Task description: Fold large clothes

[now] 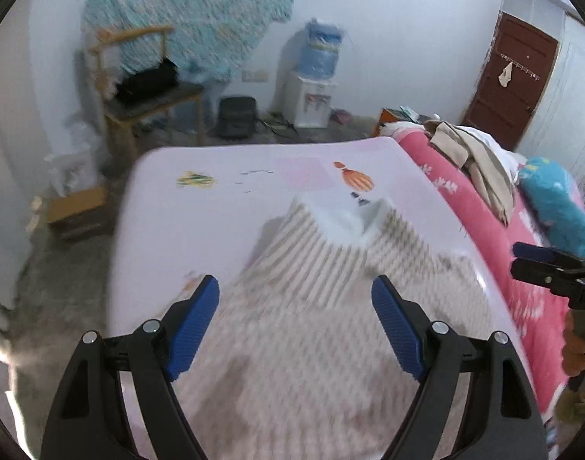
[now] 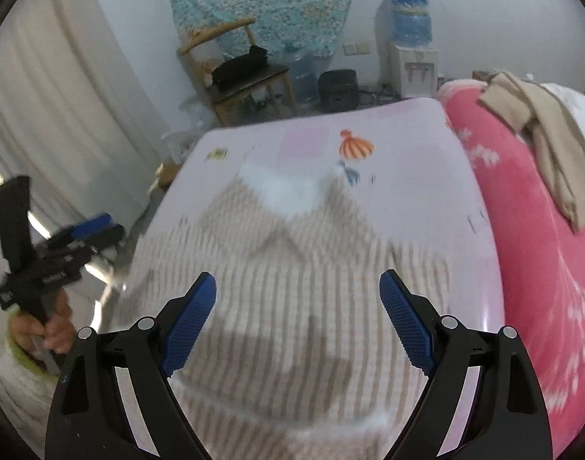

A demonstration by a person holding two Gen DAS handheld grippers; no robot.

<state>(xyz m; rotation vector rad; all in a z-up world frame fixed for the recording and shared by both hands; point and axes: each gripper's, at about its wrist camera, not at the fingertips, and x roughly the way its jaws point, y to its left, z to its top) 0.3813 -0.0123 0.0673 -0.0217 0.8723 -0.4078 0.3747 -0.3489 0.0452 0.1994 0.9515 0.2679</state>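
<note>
A beige and white striped sweater with a white collar lies spread on a pale lilac table top; it also shows in the right wrist view. My left gripper is open and empty, held above the sweater's lower left part. My right gripper is open and empty above the sweater's middle. The left gripper also shows at the left of the right wrist view, and the right gripper at the right edge of the left wrist view. Both views are blurred.
A pink flowered quilt lies right of the table, with beige clothes and a blue plush item on it. A wooden chair, a water dispenser and a brown door stand behind.
</note>
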